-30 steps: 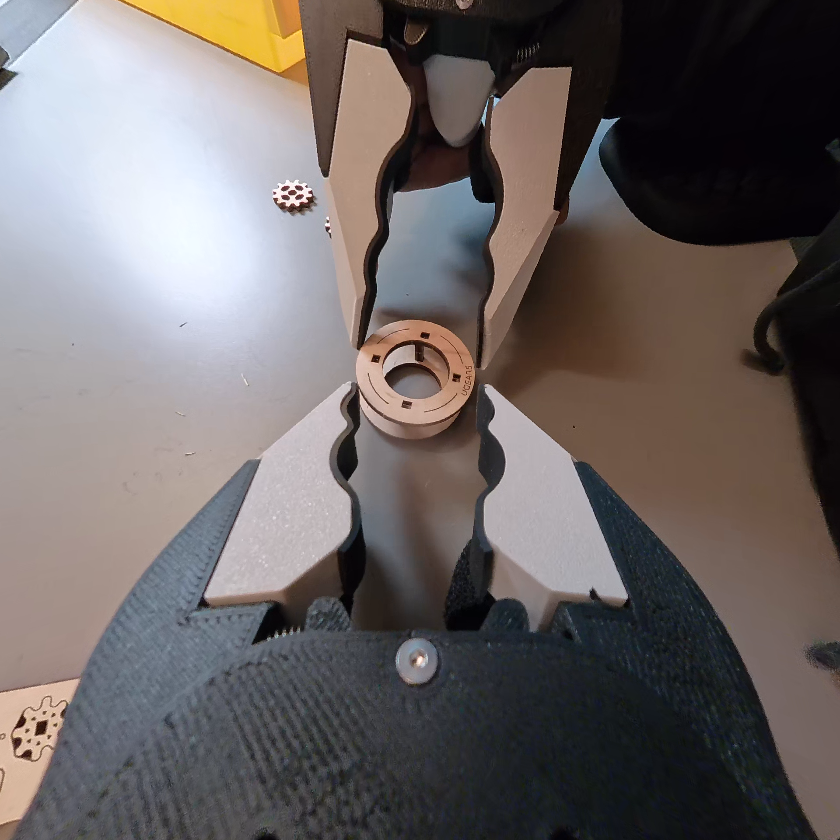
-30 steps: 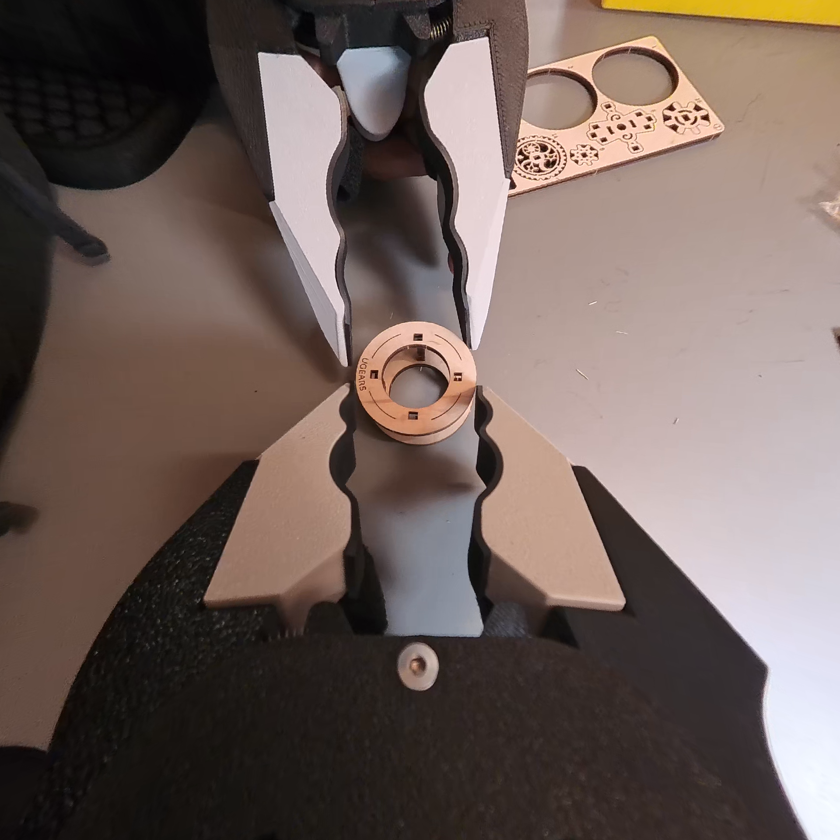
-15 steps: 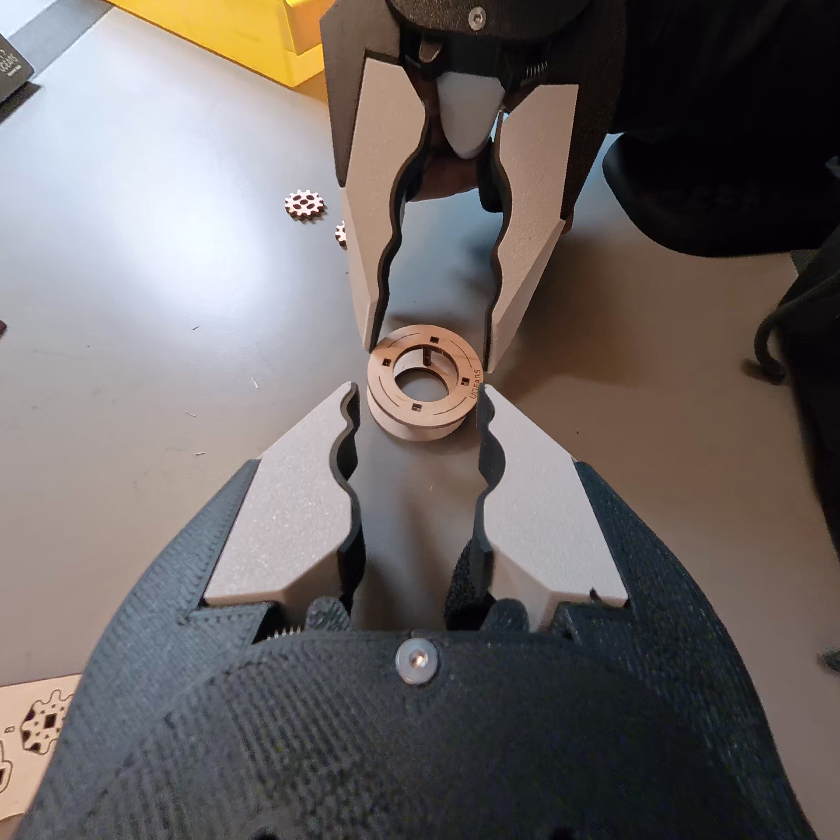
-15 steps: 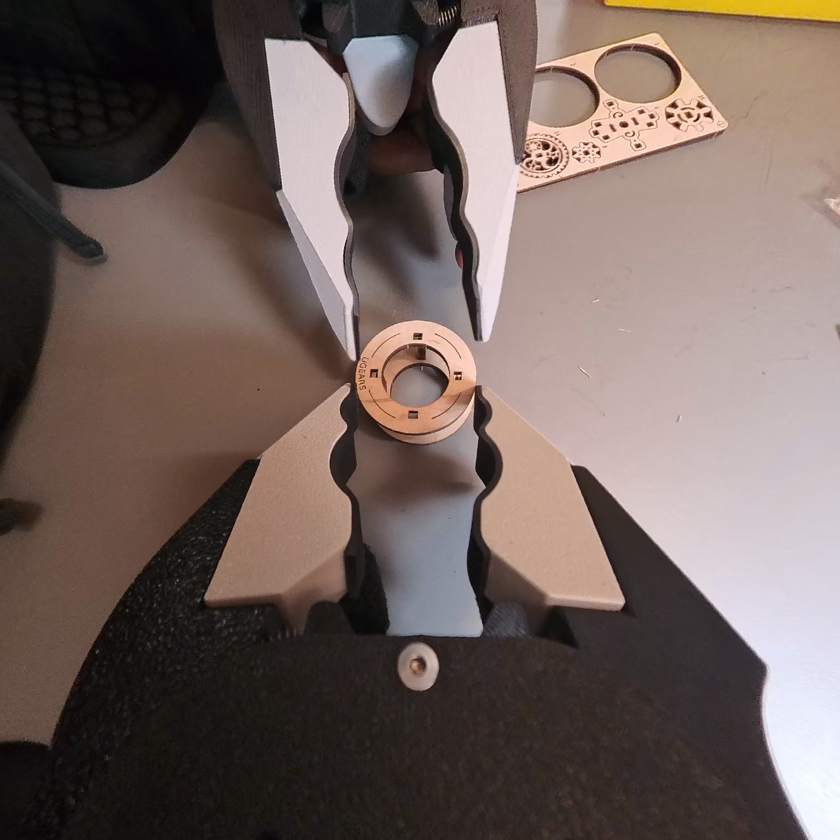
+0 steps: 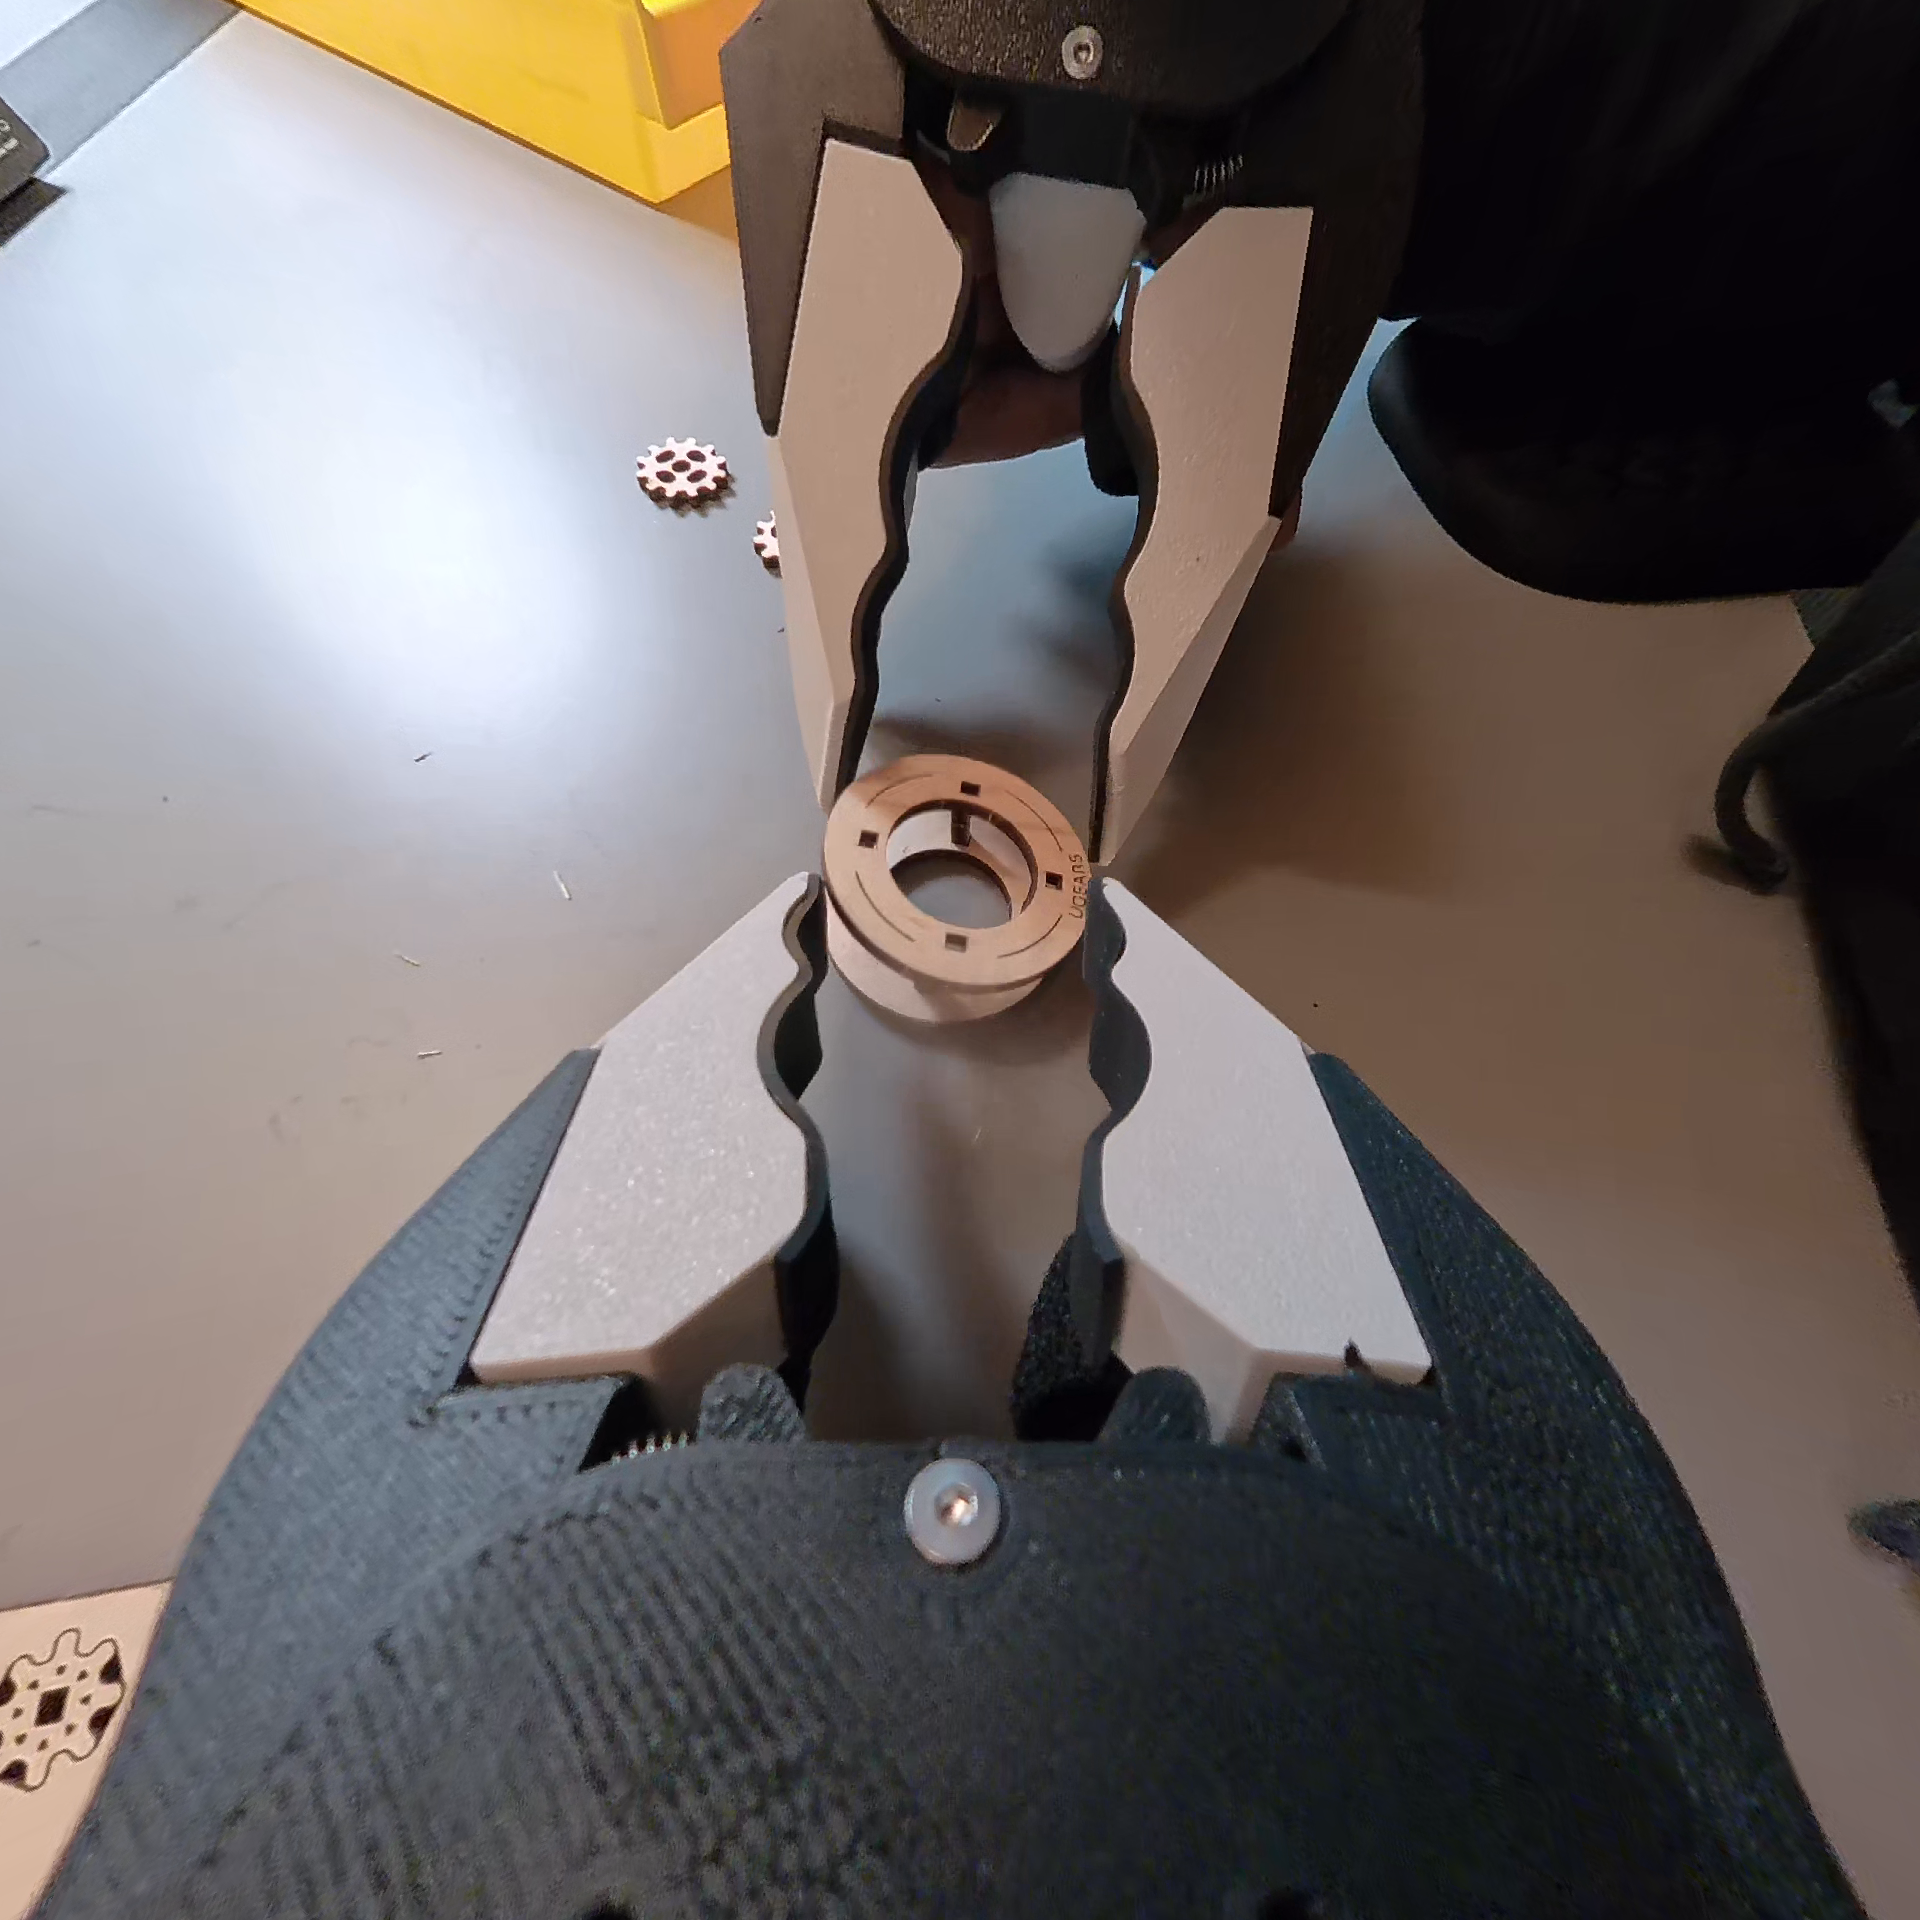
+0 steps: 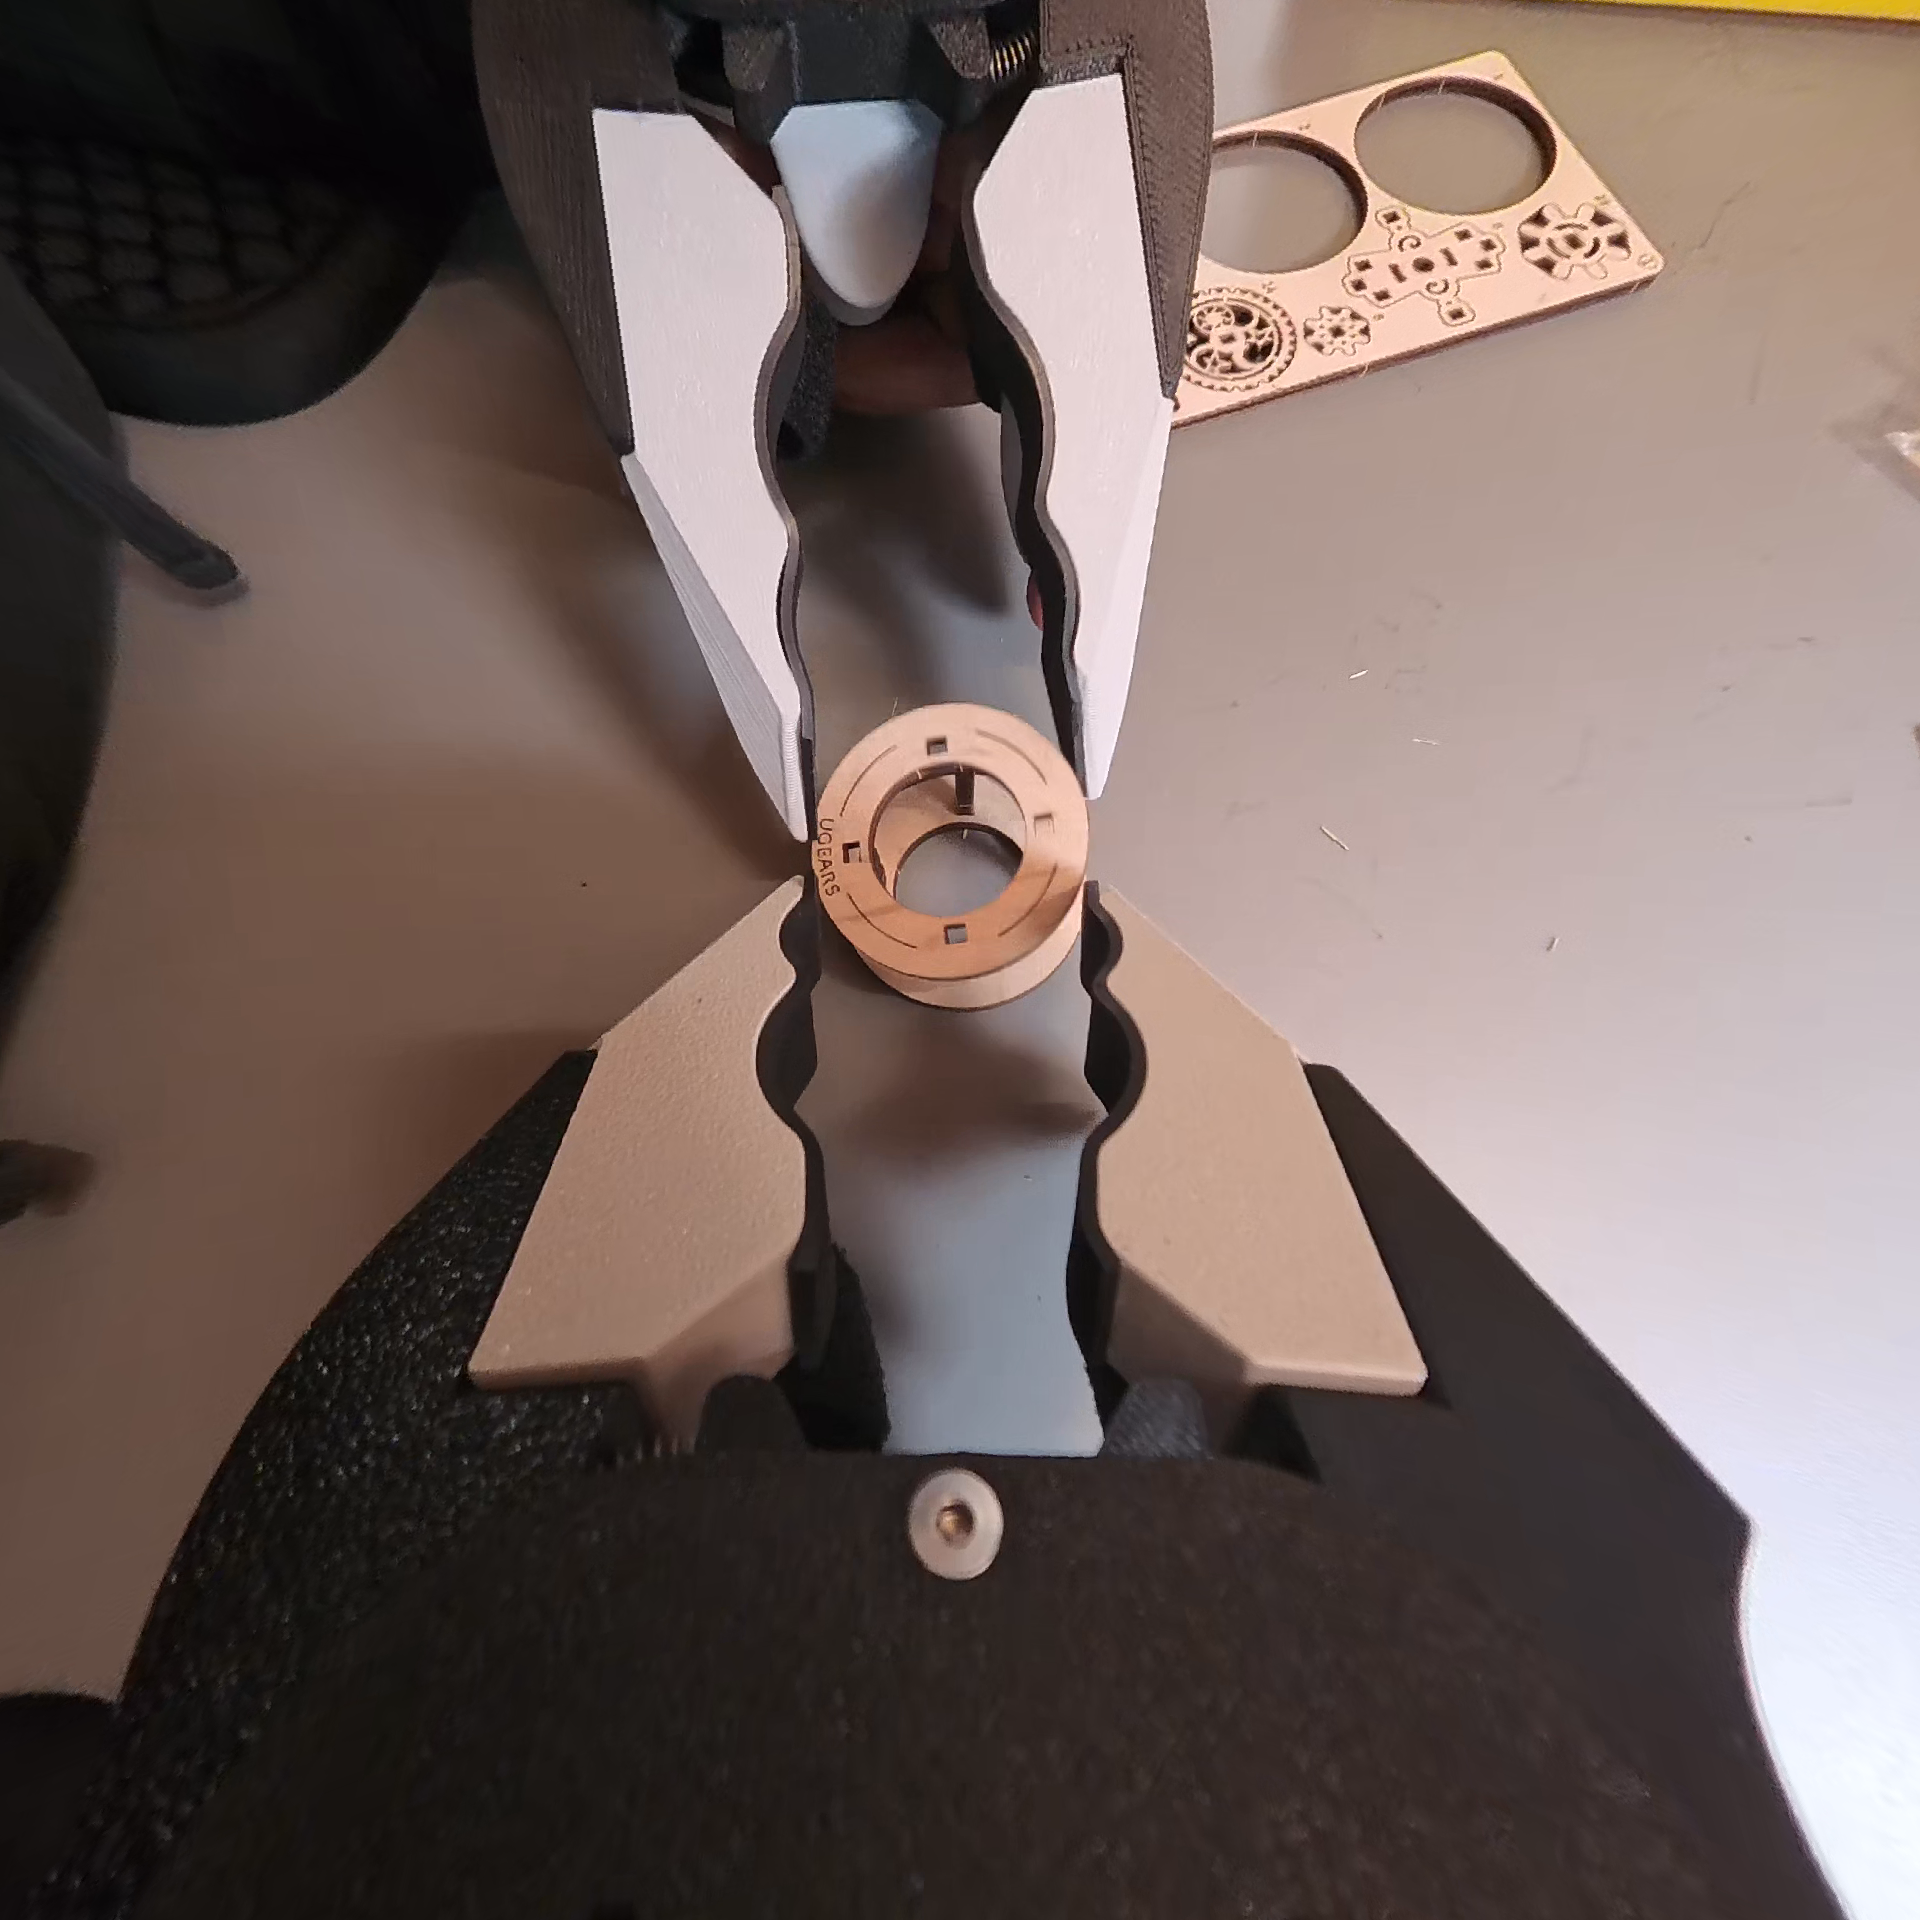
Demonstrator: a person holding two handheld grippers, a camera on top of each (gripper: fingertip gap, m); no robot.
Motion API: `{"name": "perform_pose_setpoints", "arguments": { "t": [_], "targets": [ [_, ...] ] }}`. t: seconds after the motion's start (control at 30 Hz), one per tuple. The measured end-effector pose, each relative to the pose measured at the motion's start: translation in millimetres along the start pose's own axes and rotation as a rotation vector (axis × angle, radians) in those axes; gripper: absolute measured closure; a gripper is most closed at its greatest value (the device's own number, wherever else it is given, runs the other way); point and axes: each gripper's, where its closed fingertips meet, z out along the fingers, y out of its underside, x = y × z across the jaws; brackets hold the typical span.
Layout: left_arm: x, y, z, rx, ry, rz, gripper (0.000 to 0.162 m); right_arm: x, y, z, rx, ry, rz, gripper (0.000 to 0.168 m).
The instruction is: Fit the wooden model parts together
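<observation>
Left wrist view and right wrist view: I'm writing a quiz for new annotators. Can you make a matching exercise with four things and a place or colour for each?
Things:
1. ring
2. gear
3. sheet
4. box

Descriptions:
a. yellow, at the top edge of the left wrist view
b. in the middle of both views
c. small and toothed, upper left of centre in the left wrist view
d. two big round holes, upper right of the right wrist view

Pairs: 1-b, 2-c, 3-d, 4-a

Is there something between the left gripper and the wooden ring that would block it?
Nothing visible does. The wooden ring lies on the table directly at the left gripper tips, its jaws open; the right gripper faces it from the opposite side.
</observation>
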Motion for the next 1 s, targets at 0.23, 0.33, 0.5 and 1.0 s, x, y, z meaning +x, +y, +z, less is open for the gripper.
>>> {"name": "perform_pose_setpoints", "arguments": {
  "t": [0.23, 0.33, 0.5, 1.0],
  "targets": [
    [-7, -6, -7, 0.038, -0.019, -0.024, 0.112, 0, -1, -1, 0.005, -0.002, 0.004, 0.119],
    [-5, -3, -11, 0.018, -0.005, -0.007, 0.112, -2, -3, -2, 0.019, -0.003, -0.006, 0.115],
    [1, 8, -9, -0.057, -0.003, 0.053, 0.106, -4, -6, 1, 0.017, 0.006, -0.030, 0.110],
    [-4, 7, -1, -0.060, -0.057, 0.061, 0.116, 5, -1, 1, 0.015, 0.039, 0.027, 0.118]
  ]
}}
